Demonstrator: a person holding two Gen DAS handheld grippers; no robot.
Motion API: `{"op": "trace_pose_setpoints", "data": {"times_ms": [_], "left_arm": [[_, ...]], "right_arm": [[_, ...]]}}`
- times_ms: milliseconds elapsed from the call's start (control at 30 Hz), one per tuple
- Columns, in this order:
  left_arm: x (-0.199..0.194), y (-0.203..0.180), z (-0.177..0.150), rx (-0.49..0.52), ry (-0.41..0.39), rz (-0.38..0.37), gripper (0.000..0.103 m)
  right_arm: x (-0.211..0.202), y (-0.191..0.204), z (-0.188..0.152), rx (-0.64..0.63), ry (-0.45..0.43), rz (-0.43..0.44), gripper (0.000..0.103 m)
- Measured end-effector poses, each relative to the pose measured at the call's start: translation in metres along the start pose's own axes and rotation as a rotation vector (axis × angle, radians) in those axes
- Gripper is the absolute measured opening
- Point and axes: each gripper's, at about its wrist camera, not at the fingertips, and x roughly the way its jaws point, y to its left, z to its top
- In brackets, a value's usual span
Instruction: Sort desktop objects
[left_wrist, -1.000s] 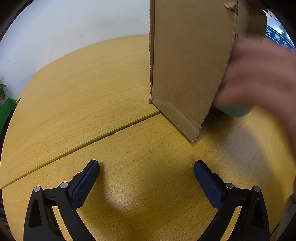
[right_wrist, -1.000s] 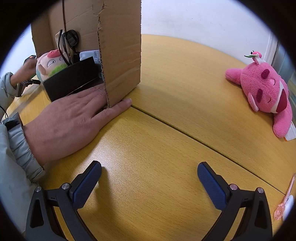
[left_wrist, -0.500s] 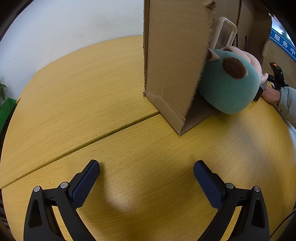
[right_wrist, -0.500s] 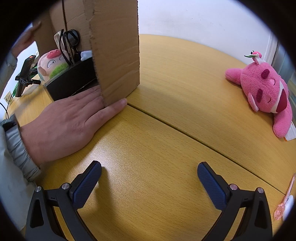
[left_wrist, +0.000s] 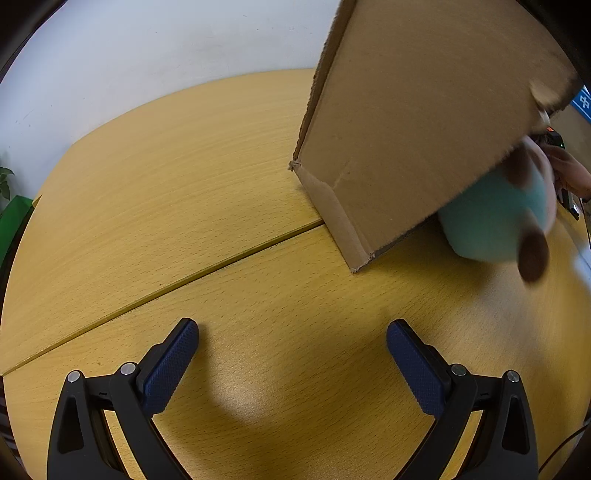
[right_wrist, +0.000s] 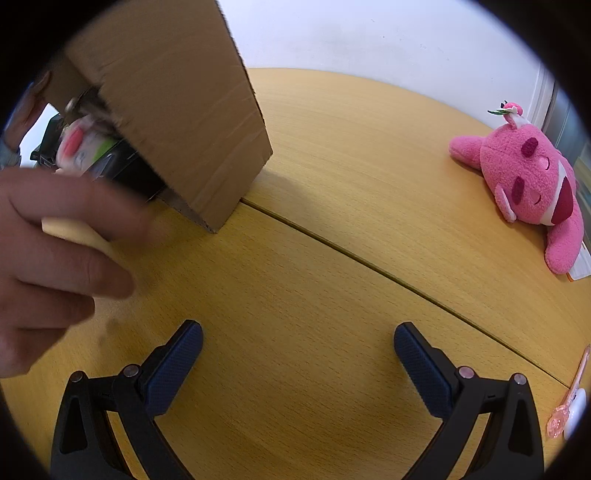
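Observation:
A brown cardboard box is tilted up on one edge on the wooden table, also in the right wrist view. A teal plush toy is blurred and spills out beneath the box. In the right wrist view a pale plush with red and green marks and a black item show under the box. A pink plush lies at the far right. My left gripper and right gripper both stand open over bare table, holding nothing.
A person's hand is blurred at the left, beside the box. A second hand shows at the far right behind the teal plush. A pink spoon lies at the table's right edge. A seam crosses the table.
The box has tipped up and over, and the teal plush has slid out from under it. The hand in the right wrist view left the box and moved nearer. Both grippers stayed still.

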Motion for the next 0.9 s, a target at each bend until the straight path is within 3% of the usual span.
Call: {"op": "trace_pose_setpoints", "data": {"times_ms": [900], "left_arm": [[0.006, 0.0022, 0.006, 0.001, 0.0, -0.001, 0.103]], "right_arm": [[-0.0023, -0.0014, -0.0021, 0.0, 0.001, -0.001, 0.103]]}}
